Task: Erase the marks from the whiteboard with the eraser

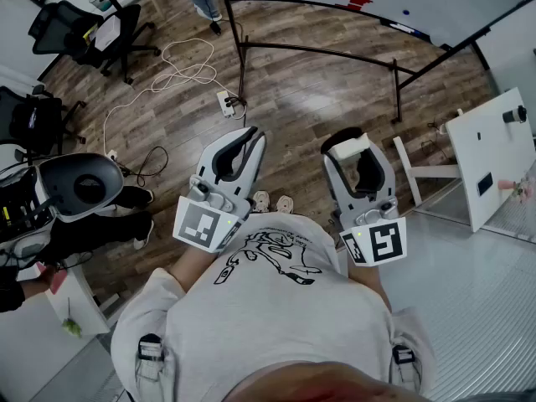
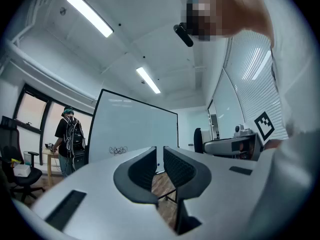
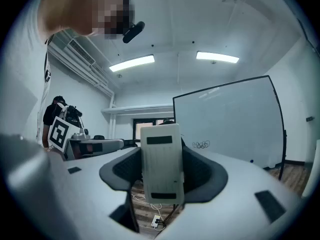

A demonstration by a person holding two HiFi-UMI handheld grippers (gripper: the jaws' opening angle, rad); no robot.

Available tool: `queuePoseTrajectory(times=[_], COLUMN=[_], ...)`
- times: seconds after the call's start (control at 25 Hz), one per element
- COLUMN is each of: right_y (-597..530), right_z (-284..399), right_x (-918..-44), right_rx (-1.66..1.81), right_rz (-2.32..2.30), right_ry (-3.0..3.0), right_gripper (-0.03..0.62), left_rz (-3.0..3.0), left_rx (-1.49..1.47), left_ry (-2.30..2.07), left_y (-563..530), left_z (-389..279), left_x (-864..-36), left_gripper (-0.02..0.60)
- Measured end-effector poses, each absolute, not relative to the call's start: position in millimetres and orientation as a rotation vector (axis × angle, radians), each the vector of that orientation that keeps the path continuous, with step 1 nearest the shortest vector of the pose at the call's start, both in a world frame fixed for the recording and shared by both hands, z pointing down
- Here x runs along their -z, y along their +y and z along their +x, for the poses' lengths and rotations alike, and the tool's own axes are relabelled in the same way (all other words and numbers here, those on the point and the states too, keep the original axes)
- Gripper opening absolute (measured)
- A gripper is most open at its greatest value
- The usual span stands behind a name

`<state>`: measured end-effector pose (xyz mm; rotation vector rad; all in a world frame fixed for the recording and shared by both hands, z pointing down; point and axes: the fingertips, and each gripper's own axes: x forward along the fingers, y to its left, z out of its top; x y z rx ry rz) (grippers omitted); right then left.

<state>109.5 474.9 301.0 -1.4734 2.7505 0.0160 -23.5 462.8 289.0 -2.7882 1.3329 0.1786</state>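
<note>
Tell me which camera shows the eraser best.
The right gripper view: the eraser fills the centre, clamped between the right gripper's jaws. The head view shows only its white end. The left gripper view misses it.

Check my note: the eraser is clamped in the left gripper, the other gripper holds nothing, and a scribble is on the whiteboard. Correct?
Not quite: the eraser sits between the jaws of the right gripper, not the left, as the right gripper view shows. The left gripper holds nothing, its jaws nearly together, and the scribble is on the whiteboard.
</note>
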Motion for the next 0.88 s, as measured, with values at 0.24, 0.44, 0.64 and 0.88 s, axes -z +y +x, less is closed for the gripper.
queuePoseTrajectory(times=[0.24,0.44,0.64,0.88], right_y=[471.2,470.0,458.5,445.7], right_z=[89.1,70.8,61.8,56.1], right_x=[-297.7,-302.1,-305.8,-306.8], right_rx=[0.004,0.000,0.000,-0.007], right_rz=[-1.498,-1.540,-1.575,-1.596], right_ry=[2.727,2.708,2.708,2.717], right_gripper=[0.262,0.262,0.262,0.262], left_rz=[-2.799,-2.815,-2.819,-2.833], left_rx=[-0.185,-0.183,-0.167,-0.174], left_ry=[1.333,1.319,1.309,1.314], left_y=[459.1,459.6,450.4,439.9], left_z=[-48.8,-73.1,-86.2,-95.8], left_x=[-287.5,-291.2,-292.8,-295.3], left_gripper=[0.055,0.055,0.055,0.055])
